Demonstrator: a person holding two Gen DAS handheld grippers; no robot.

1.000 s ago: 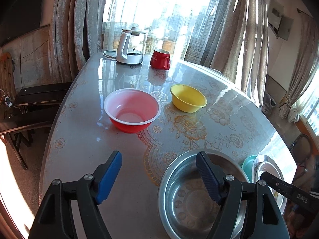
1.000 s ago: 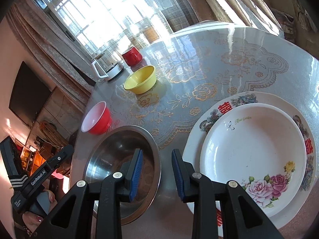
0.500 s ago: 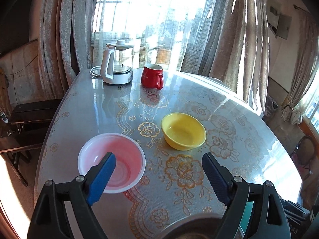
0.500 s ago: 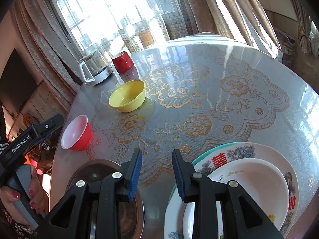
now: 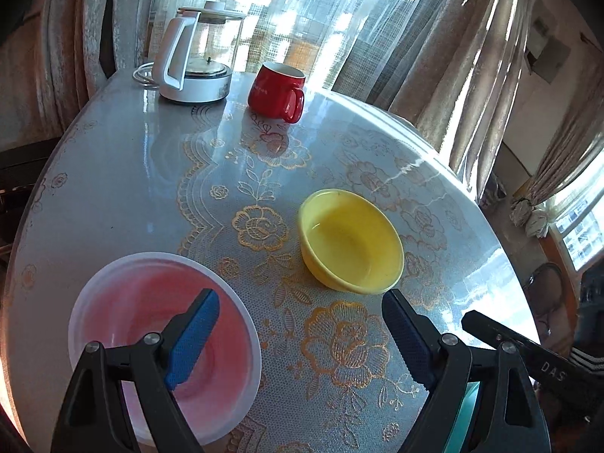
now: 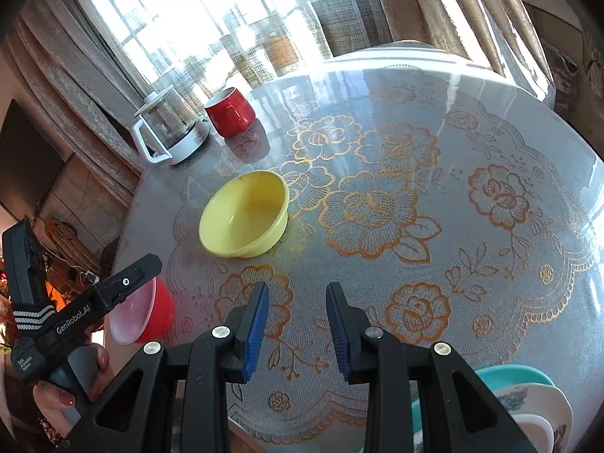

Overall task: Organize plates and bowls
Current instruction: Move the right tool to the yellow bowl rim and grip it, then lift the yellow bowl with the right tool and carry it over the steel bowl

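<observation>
On the round table [image 5: 113, 173], the red bowl [image 5: 151, 324] lies directly under the left gripper [image 5: 298, 332], its left finger over the bowl's hollow at 8 o'clock, while the smaller yellow bowl [image 5: 351, 241] sits just beyond the jaws at 12 o'clock. Both bowls are round, so neither has a long axis, and the left gripper looks nearer to both. Its jaws gape wide and hold nothing; the right gripper [image 6: 296, 321] hovers narrower, also empty, with the yellow bowl at 11 o'clock.
</observation>
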